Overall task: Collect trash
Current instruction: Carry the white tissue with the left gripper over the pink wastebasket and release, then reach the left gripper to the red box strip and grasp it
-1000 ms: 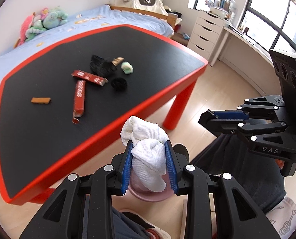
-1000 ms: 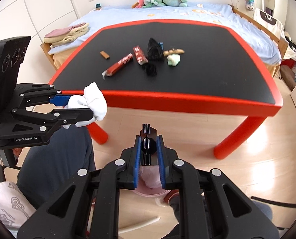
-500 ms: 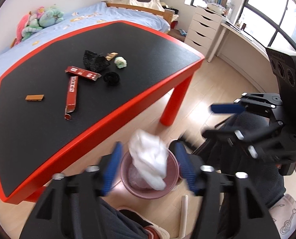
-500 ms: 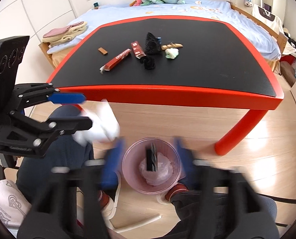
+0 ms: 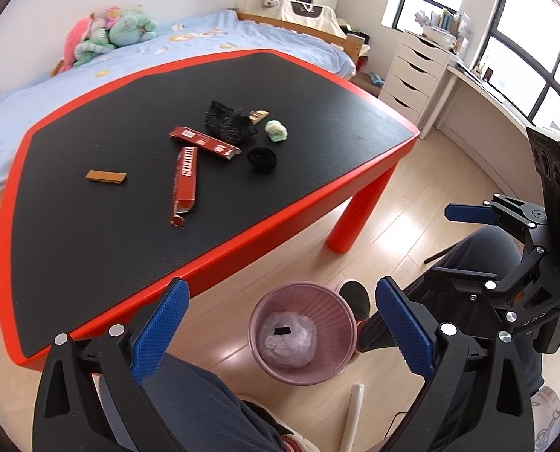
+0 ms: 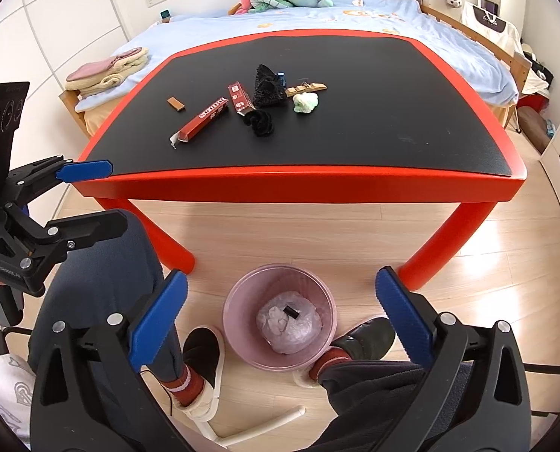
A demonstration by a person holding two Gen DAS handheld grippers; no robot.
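A pink bin [image 5: 302,333] stands on the floor below both grippers, with white crumpled tissue [image 5: 289,339] and a small black piece [image 6: 291,310] inside; it also shows in the right wrist view [image 6: 238,301]. My left gripper [image 5: 280,324] is open and empty above it. My right gripper [image 6: 281,318] is open and empty too. On the black table [image 5: 91,245] lie two red wrappers [image 5: 183,179], a brown piece [image 5: 106,176], a black crumpled bag [image 5: 229,126], a black ring-shaped scrap [image 5: 261,158], a green wad [image 5: 276,130] and a tan scrap [image 5: 259,115].
The table has a red rim [image 6: 298,184] and red legs [image 6: 441,241]. The person's knees and feet [image 6: 200,350] flank the bin. A bed [image 6: 317,15] lies behind the table, white drawers [image 5: 411,79] to the right.
Both grippers opened. The left one dropped its white tissue wad and the right one its small black piece; both now lie in the bin.
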